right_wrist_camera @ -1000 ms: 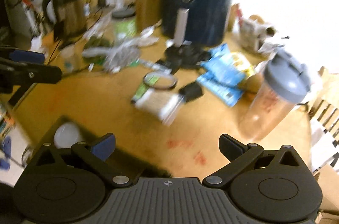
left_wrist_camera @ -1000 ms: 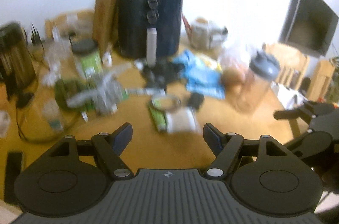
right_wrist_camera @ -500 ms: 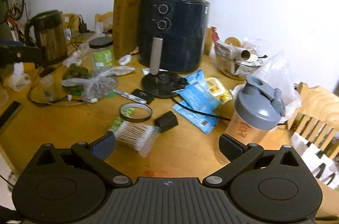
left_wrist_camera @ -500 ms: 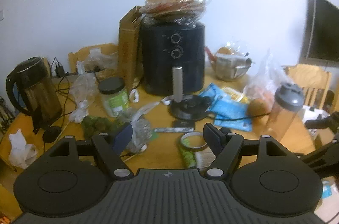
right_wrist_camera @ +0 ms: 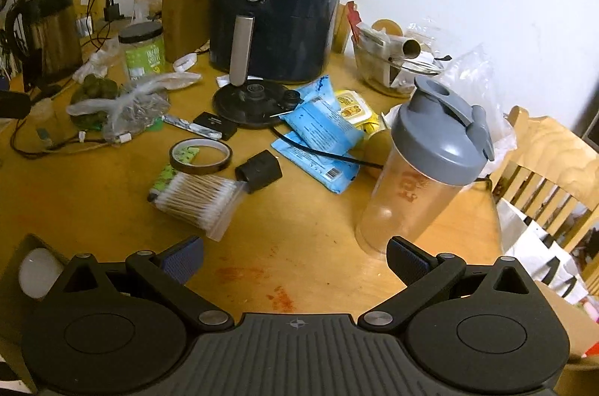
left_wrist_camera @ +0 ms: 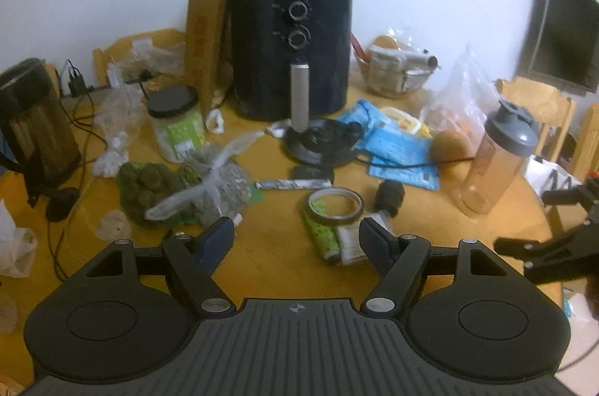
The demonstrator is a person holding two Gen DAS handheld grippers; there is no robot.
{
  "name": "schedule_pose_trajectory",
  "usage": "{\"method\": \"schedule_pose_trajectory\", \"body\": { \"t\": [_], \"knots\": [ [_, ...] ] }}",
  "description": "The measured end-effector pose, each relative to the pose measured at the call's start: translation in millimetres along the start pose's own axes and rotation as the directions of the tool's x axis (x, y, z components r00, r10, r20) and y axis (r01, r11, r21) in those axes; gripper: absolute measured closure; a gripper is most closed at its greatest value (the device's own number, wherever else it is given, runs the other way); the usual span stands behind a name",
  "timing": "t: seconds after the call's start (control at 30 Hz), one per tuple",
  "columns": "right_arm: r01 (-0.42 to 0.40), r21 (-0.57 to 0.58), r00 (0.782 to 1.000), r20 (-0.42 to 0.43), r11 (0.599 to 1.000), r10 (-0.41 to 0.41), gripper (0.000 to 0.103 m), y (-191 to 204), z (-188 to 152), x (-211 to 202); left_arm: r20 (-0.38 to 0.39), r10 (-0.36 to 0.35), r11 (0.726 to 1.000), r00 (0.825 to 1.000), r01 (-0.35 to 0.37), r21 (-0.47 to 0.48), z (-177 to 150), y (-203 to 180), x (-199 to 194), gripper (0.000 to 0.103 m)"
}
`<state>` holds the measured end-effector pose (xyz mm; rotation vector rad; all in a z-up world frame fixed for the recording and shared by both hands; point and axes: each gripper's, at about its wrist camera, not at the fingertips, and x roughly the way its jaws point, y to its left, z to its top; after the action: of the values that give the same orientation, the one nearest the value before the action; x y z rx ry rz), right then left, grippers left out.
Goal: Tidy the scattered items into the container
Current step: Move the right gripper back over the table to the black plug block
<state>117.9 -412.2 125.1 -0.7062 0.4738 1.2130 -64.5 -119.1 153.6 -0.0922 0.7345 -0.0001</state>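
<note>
Scattered on the wooden table are a tape roll (right_wrist_camera: 200, 156) (left_wrist_camera: 336, 207), a bag of cotton swabs (right_wrist_camera: 198, 199) (left_wrist_camera: 350, 238), a green packet (right_wrist_camera: 164, 177) (left_wrist_camera: 320, 231), a black adapter (right_wrist_camera: 259, 170) (left_wrist_camera: 389, 197) and blue packets (right_wrist_camera: 322, 130) (left_wrist_camera: 397, 149). My left gripper (left_wrist_camera: 297, 238) is open, nothing between its fingers, short of the tape roll. My right gripper (right_wrist_camera: 295, 257) is open over the table's near edge, the swabs ahead to its left. A brown box (right_wrist_camera: 15, 283) holding a white round thing sits below that edge at the lower left.
A clear shaker bottle with a grey lid (right_wrist_camera: 426, 171) stands just ahead of the right finger. Further back are a black air fryer (right_wrist_camera: 277, 6), a kettle base (right_wrist_camera: 251, 100), a green-label jar (right_wrist_camera: 144, 53), a kettle (right_wrist_camera: 48, 29), a knotted plastic bag (right_wrist_camera: 127, 104) and cables. A wooden chair (right_wrist_camera: 550, 164) stands at the right.
Both views have gone from blurred and tilted down to steady and level. Both grippers have stayed open. Nothing on the table has shifted.
</note>
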Motion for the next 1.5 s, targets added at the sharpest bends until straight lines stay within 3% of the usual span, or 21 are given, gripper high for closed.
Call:
{"method": "schedule_pose_trajectory", "body": {
  "t": [0.2, 0.57, 0.87, 1.5],
  "knots": [
    [-0.061, 0.025, 0.998, -0.012, 0.998, 0.061, 0.000, -6.9, 10.4, 16.0, -0.056, -0.047, 0.999, 0.997, 0.047, 0.002, -8.2, -3.0, 9.7, 0.030],
    [-0.106, -0.057, 0.994, -0.019, 0.993, 0.105, 0.001, 0.9, 29.9, 49.3, -0.101, -0.083, 0.996, 0.991, 0.083, 0.005, -7.0, -5.4, 20.9, 0.030],
    [-0.169, -0.108, 0.986, -0.013, 0.980, 0.168, 0.007, 10.0, 37.0, 79.2, -0.114, -0.093, 0.996, 0.989, 0.094, 0.000, -4.5, -8.0, 22.6, 0.030],
    [-0.198, -0.155, 0.980, -0.022, 0.968, 0.197, 0.017, 17.3, 47.7, 149.1, -0.177, -0.097, 0.995, 0.979, 0.092, -0.035, -14.1, -3.4, 32.4, 0.030]
  ]
}}
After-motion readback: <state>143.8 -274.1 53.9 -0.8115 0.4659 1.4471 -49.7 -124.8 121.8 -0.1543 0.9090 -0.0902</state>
